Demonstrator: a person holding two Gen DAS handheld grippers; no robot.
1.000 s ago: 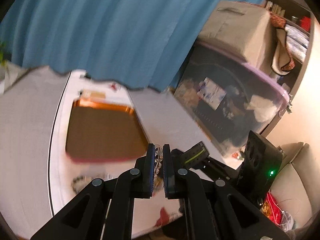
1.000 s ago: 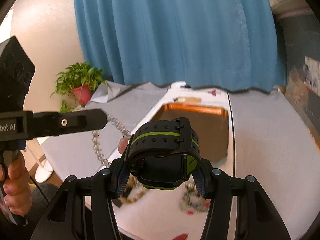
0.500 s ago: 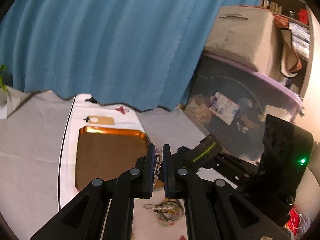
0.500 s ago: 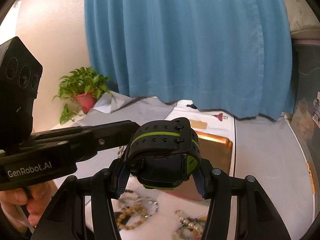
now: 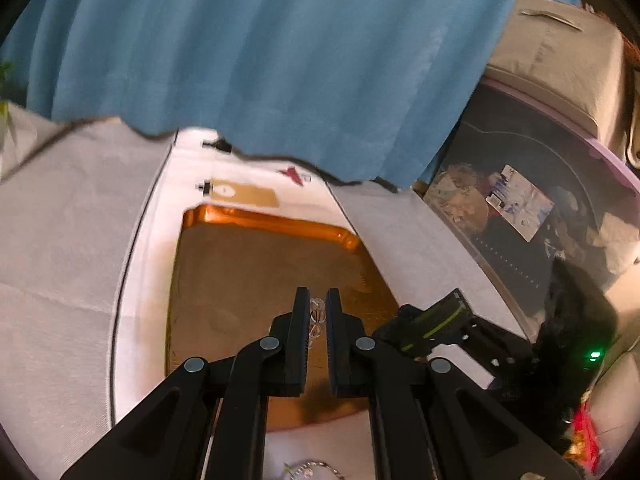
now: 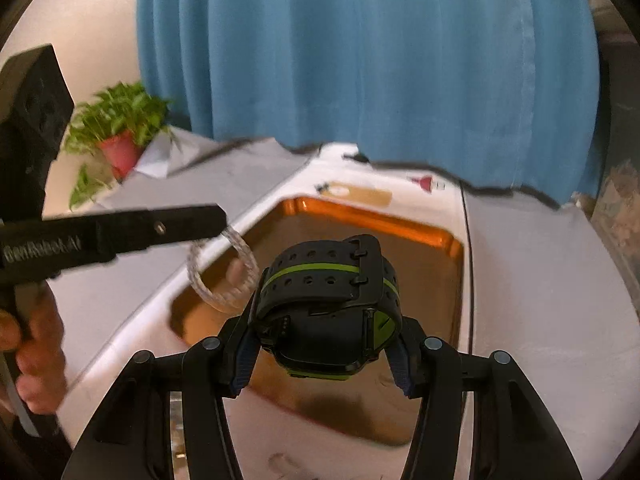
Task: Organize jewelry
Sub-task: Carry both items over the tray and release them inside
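Both grippers have swung in over the tray [image 5: 272,224]. The left gripper [image 5: 318,316] stays clamped on a bead bracelet [image 6: 222,268], the right gripper [image 6: 326,344] on a watch [image 6: 330,300]; both look ready to be set down.

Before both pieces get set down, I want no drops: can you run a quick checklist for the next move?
1. Left gripper shut on the clear bead bracelet: ok.
2. Right gripper shut on the black and green watch: ok.
3. Both pieces above the orange tray: ok.
4. Tray floor free of other items: ok where visible.
5. Bracelet clear of the watch: ok, they hang apart.
6. Height above the tray: cannot tell.
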